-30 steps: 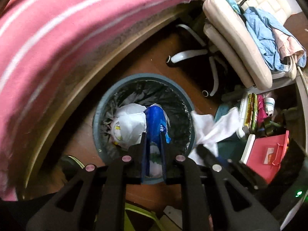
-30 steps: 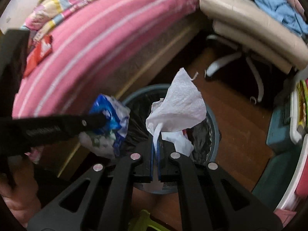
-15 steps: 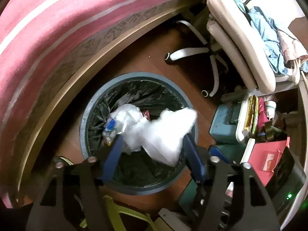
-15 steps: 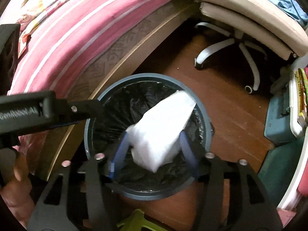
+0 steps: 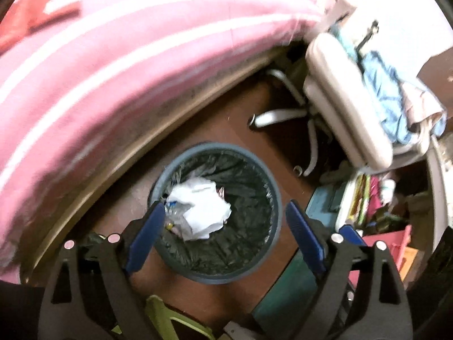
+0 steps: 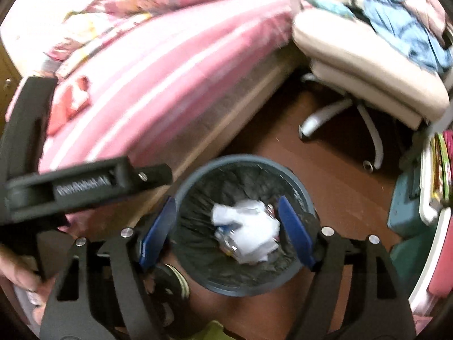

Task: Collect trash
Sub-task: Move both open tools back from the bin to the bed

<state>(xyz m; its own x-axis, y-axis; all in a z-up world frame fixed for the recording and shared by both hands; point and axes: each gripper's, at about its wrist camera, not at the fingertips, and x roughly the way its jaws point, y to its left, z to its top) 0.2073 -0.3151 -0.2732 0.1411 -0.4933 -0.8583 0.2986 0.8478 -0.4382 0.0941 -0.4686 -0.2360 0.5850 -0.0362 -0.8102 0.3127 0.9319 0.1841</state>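
Both grippers hang over the bin with nothing between their fingers: my left gripper (image 5: 223,238) is spread wide, blue pads either side of the rim, and my right gripper (image 6: 226,232) is released the same way. From the right wrist view I see the left gripper's black body (image 6: 85,187) crossing in from the left, above the bed edge.

Below them the round bin (image 5: 276,198) stands on the brown floor, lined with a black bag. Inside it lies the crumpled white tissue (image 5: 203,212), on top of a clear plastic wrapper with blue print (image 5: 172,209), toward the bin's left side.

Just left and far of the bin runs the bed with its pink striped cover (image 5: 113,65). Far right stands the cream office chair (image 5: 345,119), clothes heaped on its seat, its wheeled base near the bin. To the right sit a teal box (image 6: 407,206) and a pink one (image 5: 388,243), close beside the bin. A green stool (image 5: 170,323) shows at the near edge.
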